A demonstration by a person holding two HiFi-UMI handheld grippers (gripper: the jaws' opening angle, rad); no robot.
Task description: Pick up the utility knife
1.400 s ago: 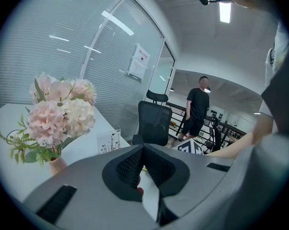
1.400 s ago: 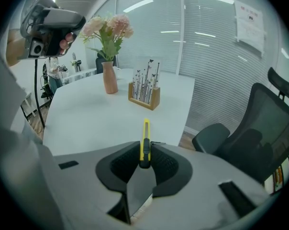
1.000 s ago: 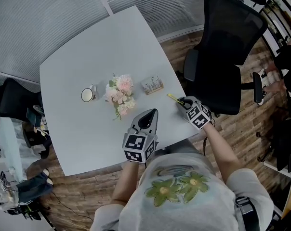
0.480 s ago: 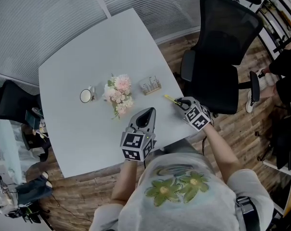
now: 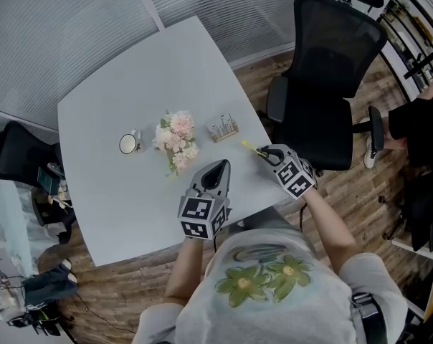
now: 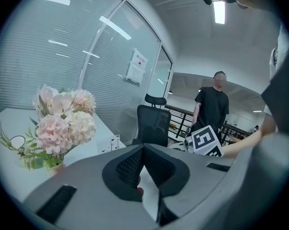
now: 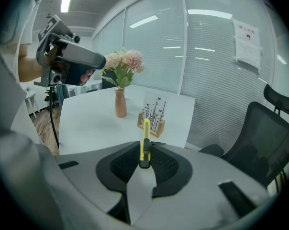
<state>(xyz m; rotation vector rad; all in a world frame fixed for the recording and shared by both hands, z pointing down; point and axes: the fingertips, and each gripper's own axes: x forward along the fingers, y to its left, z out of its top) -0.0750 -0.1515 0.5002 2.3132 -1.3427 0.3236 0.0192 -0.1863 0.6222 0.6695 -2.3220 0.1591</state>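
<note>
White table (image 5: 123,70), knife held above its right edge
Right gripper (image 7: 144,153) jaws pinch the yellow utility knife (image 7: 144,139), with its rear end hidden between the pads. Left gripper (image 6: 143,150) jaws are pressed together with nothing between them.

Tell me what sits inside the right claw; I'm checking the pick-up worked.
A slim yellow utility knife, clamped by the black pads of the right claw, tip pointing away. The pads cover its gripped sides.

head overhead; gripper views across table (image 5: 145,84)
</note>
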